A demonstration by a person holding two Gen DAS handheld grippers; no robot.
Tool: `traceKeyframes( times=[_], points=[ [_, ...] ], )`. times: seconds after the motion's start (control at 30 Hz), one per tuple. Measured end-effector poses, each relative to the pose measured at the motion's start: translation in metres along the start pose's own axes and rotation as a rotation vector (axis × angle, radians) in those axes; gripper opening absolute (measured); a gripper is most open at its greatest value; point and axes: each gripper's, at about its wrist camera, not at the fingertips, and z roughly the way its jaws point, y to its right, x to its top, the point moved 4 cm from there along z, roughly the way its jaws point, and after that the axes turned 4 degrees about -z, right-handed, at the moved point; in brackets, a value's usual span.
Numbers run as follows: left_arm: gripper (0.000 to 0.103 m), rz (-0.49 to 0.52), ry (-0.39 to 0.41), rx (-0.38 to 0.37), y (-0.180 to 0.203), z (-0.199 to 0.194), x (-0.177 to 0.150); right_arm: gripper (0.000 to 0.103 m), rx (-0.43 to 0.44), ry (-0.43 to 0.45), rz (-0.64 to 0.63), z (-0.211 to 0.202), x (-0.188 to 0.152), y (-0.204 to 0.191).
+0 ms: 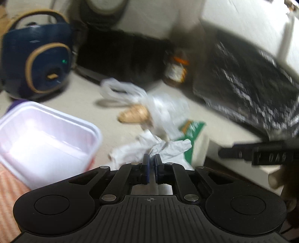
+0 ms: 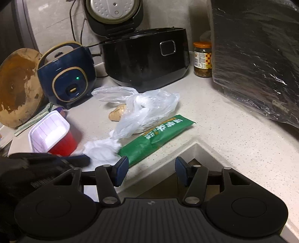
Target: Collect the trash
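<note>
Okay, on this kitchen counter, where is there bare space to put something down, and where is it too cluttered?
Bare speckled counter runs right of the green printed packet, bordered by the black plastic bag and the counter's notched edge. A smaller patch lies before the orange-lidded glass jar. Crowded: the crumpled white tissue, clear plastic bag and red tub with white liner.

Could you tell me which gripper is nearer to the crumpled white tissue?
Left. The left gripper is pinched onto the tissue; the right gripper hovers open beside it.

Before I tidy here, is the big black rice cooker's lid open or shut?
Open: the rice cooker has its lid standing upright behind the pot.
</note>
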Motion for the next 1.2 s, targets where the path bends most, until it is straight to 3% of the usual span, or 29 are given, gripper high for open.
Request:
traceKeyframes(
  times=[0.23, 0.43, 0.53, 0.6, 0.67, 0.73, 0.83, 0.93, 1.0, 1.2],
  points=[
    [0.008, -0.073, 0.063, -0.018, -0.014, -0.025, 0.019, 0.055, 0.027, -0.014, -0.017, 0.004, -0.002, -0.009],
    [0.008, -0.073, 0.021, -0.184, 0.005, -0.036, 0.015, 0.056, 0.058, -0.004, -0.047, 0.002, 0.001, -0.024],
    [0.008, -0.017, 0.046, -0.147, 0.012, -0.037, 0.012, 0.057, 0.071, 0.01, -0.041, -0.001, 0.003, -0.027],
    [0.008, 0.008, 0.052, -0.063, 0.01, -0.033, 0.009, 0.058, 0.077, 0.011, -0.036, -0.001, 0.004, -0.027],
    [0.008, -0.008, 0.062, -0.019, 0.004, -0.033, 0.006, 0.058, 0.076, 0.006, -0.035, 0.0, 0.003, -0.028],
    [0.008, -0.068, 0.105, -0.024, -0.003, -0.039, 0.011, 0.058, 0.08, 0.0, -0.03, 0.0, 0.002, -0.028],
    [0.008, -0.147, 0.148, -0.094, -0.007, -0.048, 0.025, 0.058, 0.091, -0.005, -0.039, -0.001, 0.0, -0.031],
    [0.008, -0.252, 0.114, -0.234, -0.006, -0.05, 0.032, 0.059, 0.09, -0.006, -0.054, -0.001, -0.002, -0.034],
    [0.008, -0.281, 0.101, -0.27, -0.004, -0.05, 0.033, 0.059, 0.085, -0.007, -0.059, -0.002, -0.003, -0.034],
    [0.008, -0.208, 0.056, -0.052, -0.008, -0.032, 0.018, 0.059, 0.062, -0.016, -0.028, -0.002, -0.007, -0.024]
  ],
)
